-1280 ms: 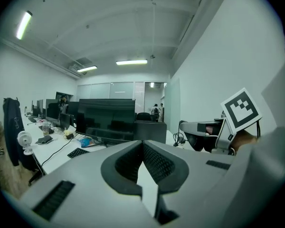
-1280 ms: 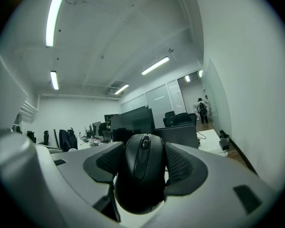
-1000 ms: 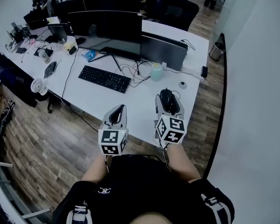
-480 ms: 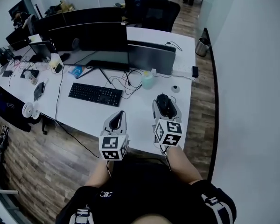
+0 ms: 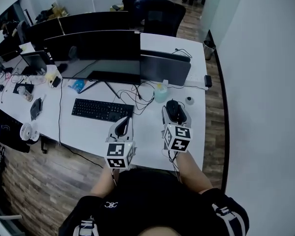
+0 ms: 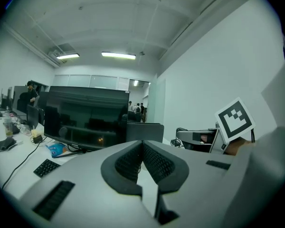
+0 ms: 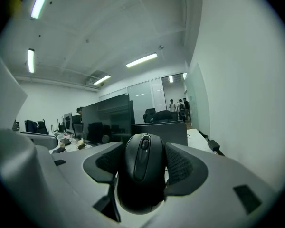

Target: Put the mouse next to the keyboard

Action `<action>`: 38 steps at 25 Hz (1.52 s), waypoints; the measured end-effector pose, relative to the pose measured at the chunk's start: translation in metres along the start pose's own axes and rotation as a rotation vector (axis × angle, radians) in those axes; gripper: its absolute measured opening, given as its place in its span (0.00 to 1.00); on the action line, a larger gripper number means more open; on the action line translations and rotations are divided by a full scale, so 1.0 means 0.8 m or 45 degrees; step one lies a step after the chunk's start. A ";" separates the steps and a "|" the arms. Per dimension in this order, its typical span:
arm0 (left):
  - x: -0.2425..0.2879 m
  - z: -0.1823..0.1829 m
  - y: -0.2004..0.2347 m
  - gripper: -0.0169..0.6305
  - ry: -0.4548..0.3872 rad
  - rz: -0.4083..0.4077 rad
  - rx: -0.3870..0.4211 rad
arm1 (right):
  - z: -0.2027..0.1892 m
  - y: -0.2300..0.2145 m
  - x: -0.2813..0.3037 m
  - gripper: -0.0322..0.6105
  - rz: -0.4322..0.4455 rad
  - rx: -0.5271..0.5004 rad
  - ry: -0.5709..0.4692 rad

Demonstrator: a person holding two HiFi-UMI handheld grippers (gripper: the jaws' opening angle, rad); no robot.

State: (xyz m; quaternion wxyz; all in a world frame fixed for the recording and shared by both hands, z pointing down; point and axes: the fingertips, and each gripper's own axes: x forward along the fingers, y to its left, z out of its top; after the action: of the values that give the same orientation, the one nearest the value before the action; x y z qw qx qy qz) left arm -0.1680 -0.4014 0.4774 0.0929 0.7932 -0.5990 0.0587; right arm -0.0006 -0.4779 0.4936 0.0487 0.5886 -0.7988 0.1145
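A black mouse (image 5: 174, 109) sits clamped between the jaws of my right gripper (image 5: 175, 110), held above the white desk (image 5: 152, 134) near its right end. In the right gripper view the mouse (image 7: 141, 167) fills the space between the ribbed pads, its wheel facing the camera. The black keyboard (image 5: 101, 110) lies on the desk to the left, in front of the monitors. My left gripper (image 5: 122, 127) hovers just right of the keyboard's near corner, jaws shut with nothing between them, as the left gripper (image 6: 142, 161) view shows.
Wide black monitors (image 5: 93, 45) stand behind the keyboard, with tangled cables (image 5: 142, 96), a pale green bottle (image 5: 160, 92) and a small round object (image 5: 189, 101) near them. A closed laptop (image 5: 164, 68) stands further back. Clutter covers the desk's left end. A wall (image 5: 265, 82) runs along the right.
The head view has shifted, so the desk sits slightly further right in the picture. Both grippers keep the same pose; the mouse stays held in the right one.
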 end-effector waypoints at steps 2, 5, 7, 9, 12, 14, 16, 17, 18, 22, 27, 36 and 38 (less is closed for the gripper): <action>0.004 0.001 0.026 0.05 -0.001 0.003 -0.013 | -0.009 0.010 0.021 0.50 -0.013 0.004 0.024; 0.009 0.005 0.061 0.05 -0.005 0.004 -0.016 | -0.024 0.024 0.054 0.50 -0.033 0.017 0.064; 0.014 0.011 0.080 0.05 -0.013 -0.007 -0.007 | -0.034 0.033 0.076 0.50 -0.049 0.026 0.091; 0.019 0.018 0.098 0.05 -0.029 -0.016 -0.001 | -0.046 0.041 0.097 0.50 -0.069 0.016 0.118; 0.026 0.028 0.126 0.05 -0.046 -0.024 0.003 | -0.070 0.056 0.127 0.50 -0.095 -0.008 0.182; 0.031 0.029 0.139 0.05 -0.047 -0.034 0.002 | -0.090 0.061 0.140 0.50 -0.113 -0.002 0.232; 0.037 0.027 0.150 0.05 -0.045 -0.046 0.000 | -0.112 0.061 0.151 0.50 -0.135 0.000 0.274; 0.040 0.026 0.156 0.05 -0.043 -0.050 0.001 | -0.122 0.061 0.157 0.50 -0.147 0.000 0.298; 0.041 0.025 0.161 0.05 -0.040 -0.054 0.002 | -0.133 0.062 0.162 0.50 -0.158 0.001 0.322; 0.045 0.019 0.177 0.05 -0.022 -0.076 0.005 | -0.166 0.064 0.173 0.50 -0.201 0.010 0.389; 0.047 0.010 0.195 0.05 0.005 -0.094 0.000 | -0.199 0.072 0.182 0.50 -0.226 0.031 0.453; 0.046 0.003 0.206 0.05 0.027 -0.127 -0.004 | -0.278 0.073 0.176 0.50 -0.284 0.076 0.638; 0.046 0.001 0.211 0.05 0.033 -0.125 -0.010 | -0.289 0.074 0.176 0.51 -0.294 0.089 0.668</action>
State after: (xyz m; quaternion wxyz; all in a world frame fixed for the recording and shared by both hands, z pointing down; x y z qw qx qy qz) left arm -0.3200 -0.4811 0.4970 0.1067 0.8203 -0.5585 0.0620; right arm -0.1122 -0.5364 0.7399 0.2461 0.6273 -0.6821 0.2840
